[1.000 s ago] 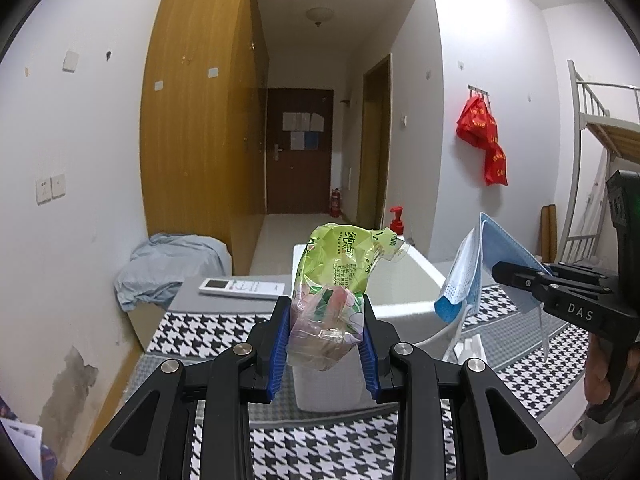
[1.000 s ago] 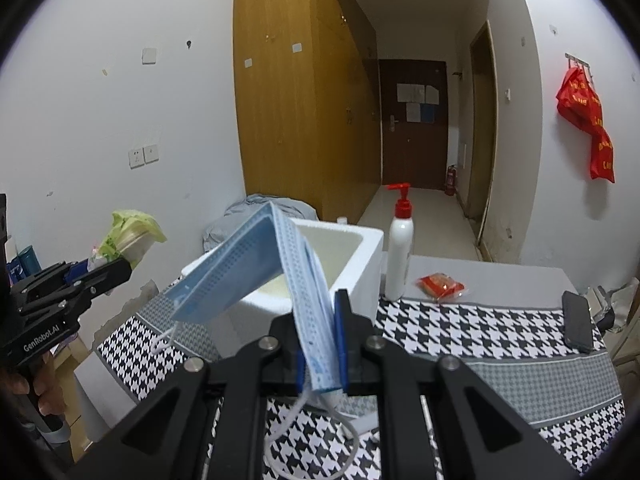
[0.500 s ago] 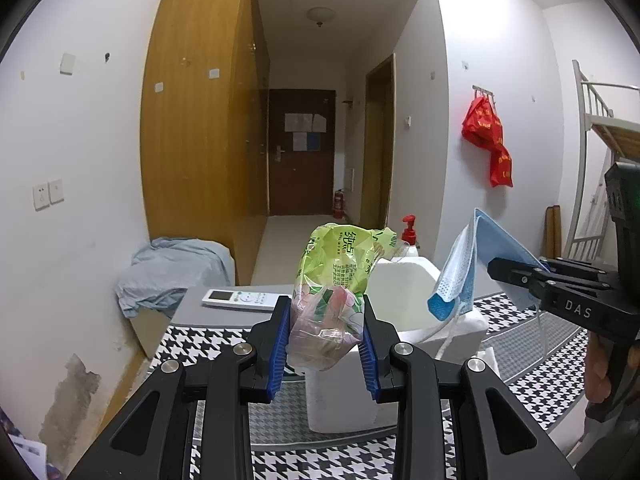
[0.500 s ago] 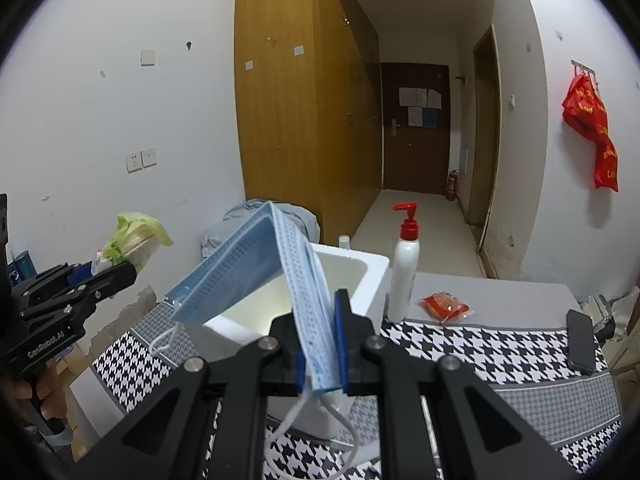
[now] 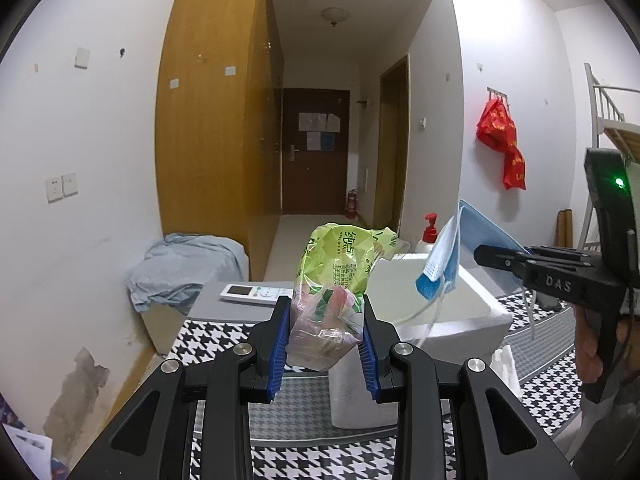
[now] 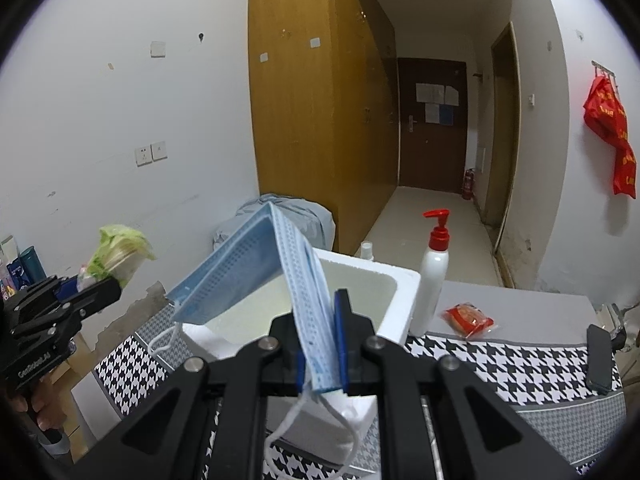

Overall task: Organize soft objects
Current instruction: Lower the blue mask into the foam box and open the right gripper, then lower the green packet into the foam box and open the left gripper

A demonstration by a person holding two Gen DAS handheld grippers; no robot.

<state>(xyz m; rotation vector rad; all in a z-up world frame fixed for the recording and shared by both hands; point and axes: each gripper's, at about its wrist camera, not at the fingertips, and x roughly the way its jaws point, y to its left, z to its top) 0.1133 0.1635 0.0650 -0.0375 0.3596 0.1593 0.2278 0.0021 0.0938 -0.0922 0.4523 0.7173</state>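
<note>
My left gripper (image 5: 325,340) is shut on a green tissue pack (image 5: 340,276), held up in the air just left of the white foam box (image 5: 460,312). In the right wrist view the same green tissue pack (image 6: 118,254) shows at the far left in the left gripper (image 6: 96,292). My right gripper (image 6: 320,344) is shut on a blue face mask (image 6: 256,272), which fans out over the foam box (image 6: 400,292); its white ear loops dangle below. From the left wrist view, the face mask (image 5: 444,264) hangs from the right gripper (image 5: 480,254) above the box opening.
A houndstooth cloth (image 6: 500,360) covers the table. On it stand a white pump bottle (image 6: 434,276), a red snack packet (image 6: 468,318), a dark phone (image 6: 598,356) and a white remote (image 5: 256,293). A grey cloth bundle (image 5: 188,264) lies beside the wall.
The right gripper with the mask has shifted over the foam box, which now sits closer and lower in its view. The left gripper has held its place with the tissue pack.
</note>
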